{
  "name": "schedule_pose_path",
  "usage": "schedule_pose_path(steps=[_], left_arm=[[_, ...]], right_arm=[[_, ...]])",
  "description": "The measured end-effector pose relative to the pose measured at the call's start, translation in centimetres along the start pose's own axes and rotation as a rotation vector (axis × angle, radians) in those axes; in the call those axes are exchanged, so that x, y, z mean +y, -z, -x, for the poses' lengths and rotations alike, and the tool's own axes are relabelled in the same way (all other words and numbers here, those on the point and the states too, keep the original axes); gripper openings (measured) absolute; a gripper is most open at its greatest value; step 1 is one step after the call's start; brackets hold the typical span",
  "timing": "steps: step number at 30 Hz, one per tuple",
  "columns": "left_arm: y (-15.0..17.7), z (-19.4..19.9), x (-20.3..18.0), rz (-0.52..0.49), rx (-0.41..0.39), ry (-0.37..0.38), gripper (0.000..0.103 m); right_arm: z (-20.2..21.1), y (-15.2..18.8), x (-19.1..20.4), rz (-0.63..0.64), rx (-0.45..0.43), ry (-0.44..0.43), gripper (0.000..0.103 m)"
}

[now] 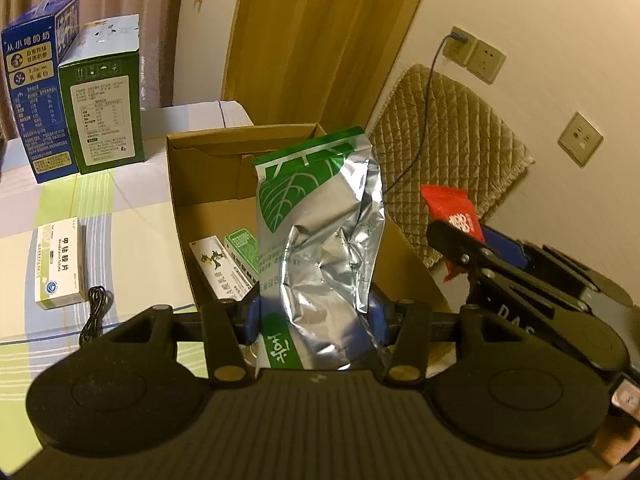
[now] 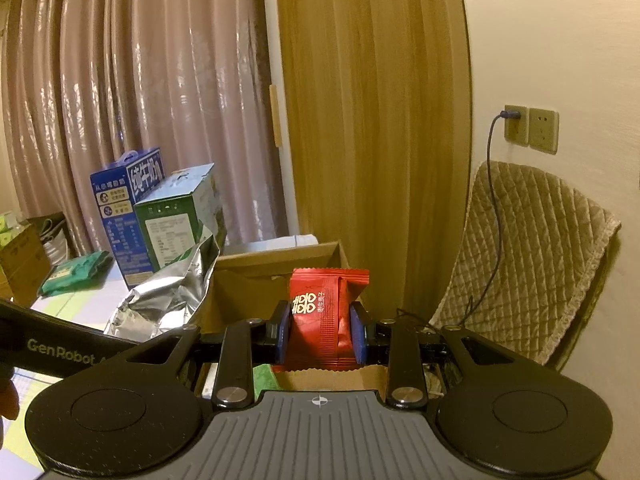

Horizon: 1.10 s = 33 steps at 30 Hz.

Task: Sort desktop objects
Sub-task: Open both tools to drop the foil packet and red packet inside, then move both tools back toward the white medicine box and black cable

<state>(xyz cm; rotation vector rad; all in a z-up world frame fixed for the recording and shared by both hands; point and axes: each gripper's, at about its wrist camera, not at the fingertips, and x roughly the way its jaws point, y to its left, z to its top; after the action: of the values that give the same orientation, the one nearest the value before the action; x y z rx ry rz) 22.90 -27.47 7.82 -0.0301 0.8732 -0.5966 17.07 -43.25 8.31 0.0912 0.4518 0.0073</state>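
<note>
The left gripper (image 1: 316, 316) is clamped on a silver foil pouch (image 1: 320, 236), its blue pads pressing the crumpled lower part from both sides. The pouch stands nearly upright between the fingers, with a green band and a white-veined leaf print at its top and another green patch with white lettering near its bottom edge; the foil is creased and dented through the middle. It hangs over the open cardboard box (image 1: 208, 148), which sits on a bed with a pale striped sheet (image 1: 100, 208).

Inside the box lie two flat packets, one white with a dark figure (image 1: 218, 268) and one green-and-white (image 1: 242, 242) (both partly hidden behind the pouch).

The right gripper (image 2: 323, 334) is closed on a small red sachet (image 2: 324, 312) with a serrated top edge, a vertical seam and white characters on its front. It is held upright above the same box (image 2: 256, 264), near its right side.

On the sheet to the left of the box rest a white medicine carton (image 1: 60, 264) and a coiled black cable (image 1: 94, 314). Farther back stand a blue milk carton (image 1: 36, 92) and a green carton (image 1: 104, 100), side by side.
</note>
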Motion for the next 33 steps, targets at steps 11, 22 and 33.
schedule_pose_path(steps=[11, 22, 33], left_arm=[[-0.8, 0.2, 1.9, 0.029, -0.054, -0.037, 0.052], [2.1, 2.2, 4.1, 0.064, -0.062, -0.076, 0.059], [6.7, 6.9, 6.8, 0.101, -0.090, -0.145, 0.076]], right_arm=[[-1.2, 0.8, 0.0, 0.007, 0.036, 0.005, 0.028], [-2.3, 1.2, 0.4, -0.034, 0.055, -0.019, 0.061], [2.7, 2.1, -1.5, -0.181, 0.037, -0.003, 0.068]])
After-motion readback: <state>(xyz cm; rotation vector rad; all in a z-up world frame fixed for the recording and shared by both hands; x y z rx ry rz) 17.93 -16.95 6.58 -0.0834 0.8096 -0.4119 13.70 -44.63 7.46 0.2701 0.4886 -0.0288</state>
